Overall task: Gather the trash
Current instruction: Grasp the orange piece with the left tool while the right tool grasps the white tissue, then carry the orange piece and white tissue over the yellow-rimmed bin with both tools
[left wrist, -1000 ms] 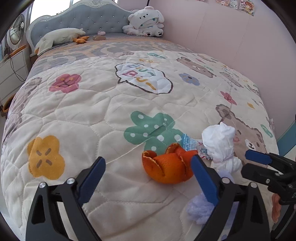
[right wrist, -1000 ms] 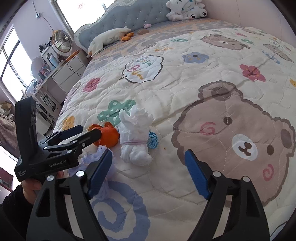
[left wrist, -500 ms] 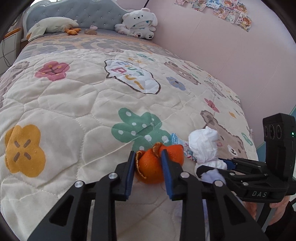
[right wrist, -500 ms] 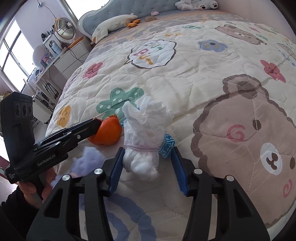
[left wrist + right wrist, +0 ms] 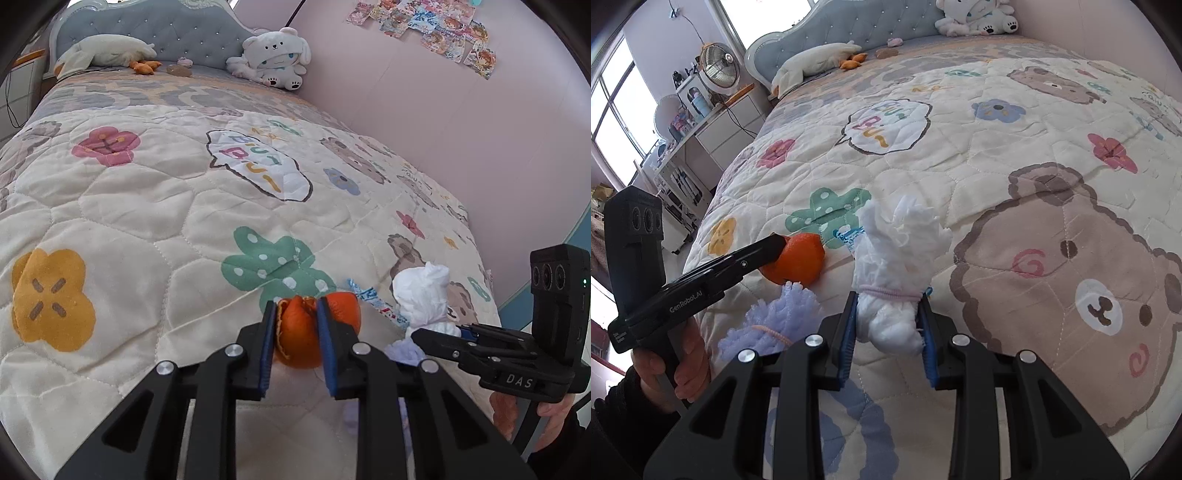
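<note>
While the left wrist view looks up the bed, the left gripper point(image 5: 295, 325) has its blue-padded jaws drawn in on a hollow orange citrus peel point(image 5: 314, 332) lying on the cream quilted bedspread point(image 5: 147, 206) printed with flowers and bears; the peel sits right between the pads, partly bulging past the right one. Just beyond it lies a blue-and-white crumpled wrapper point(image 5: 373, 299), and further right the white crumpled tissue bundle point(image 5: 421, 295) with the right gripper point(image 5: 443, 334) closed on its lower end. Only this view shows the cards stuck on the pink wall point(image 5: 424, 22). From the right wrist view, the right gripper point(image 5: 888, 325) pinches the tissue bundle point(image 5: 894, 273) just below a pink elastic band point(image 5: 886, 293), its top flaring upward. The left gripper point(image 5: 779, 245) reaches in from the left onto the peel point(image 5: 798, 264). Seen clearly only here is a lilac fluffy tuft point(image 5: 772, 321) beside the bundle, and a white bedside cabinet point(image 5: 727, 129) with a fan.
</note>
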Available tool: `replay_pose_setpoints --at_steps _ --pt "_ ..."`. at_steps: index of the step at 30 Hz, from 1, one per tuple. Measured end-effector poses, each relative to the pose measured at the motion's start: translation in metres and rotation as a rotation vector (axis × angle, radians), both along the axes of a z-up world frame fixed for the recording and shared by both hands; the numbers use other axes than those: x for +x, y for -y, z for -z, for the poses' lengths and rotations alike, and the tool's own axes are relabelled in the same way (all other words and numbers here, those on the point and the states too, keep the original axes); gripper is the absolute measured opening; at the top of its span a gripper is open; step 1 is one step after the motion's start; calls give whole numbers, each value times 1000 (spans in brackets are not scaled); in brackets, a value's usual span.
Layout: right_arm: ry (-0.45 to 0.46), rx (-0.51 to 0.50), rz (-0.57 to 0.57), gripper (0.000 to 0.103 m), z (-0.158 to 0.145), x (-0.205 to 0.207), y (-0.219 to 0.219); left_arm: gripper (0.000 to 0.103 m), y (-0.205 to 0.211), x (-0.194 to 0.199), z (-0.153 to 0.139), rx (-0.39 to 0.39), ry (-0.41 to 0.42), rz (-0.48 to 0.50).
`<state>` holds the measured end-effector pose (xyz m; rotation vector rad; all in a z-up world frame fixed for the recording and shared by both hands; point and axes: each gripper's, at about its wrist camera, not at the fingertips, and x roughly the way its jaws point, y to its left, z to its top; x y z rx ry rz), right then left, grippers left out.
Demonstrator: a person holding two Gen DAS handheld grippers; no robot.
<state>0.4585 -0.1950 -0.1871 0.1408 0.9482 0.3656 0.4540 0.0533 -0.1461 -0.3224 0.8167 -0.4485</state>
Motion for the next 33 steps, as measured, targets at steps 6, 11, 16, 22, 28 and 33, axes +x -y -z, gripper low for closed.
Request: replay_pose_setpoints --at_steps 6,11,16,22,28,33 --pt "20 3 5 29 -12 -12 9 20 -5 -4 -6 -9 10 -18" --pt "32 2 23 29 -17 -24 16 19 -7 -9 -10 -1 19 -23" --pt "44 5 31 29 -24 -33 22 19 -12 -15 -18 -3 34 -31" --pt "87 6 35 29 -44 -52 26 18 -22 -31 -38 -23 66 -54" --pt "136 11 30 29 -71 -87 33 18 -24 -69 -71 7 125 -55" --pt "193 10 35 29 -102 -129 43 19 -13 -117 -105 40 183 -49"
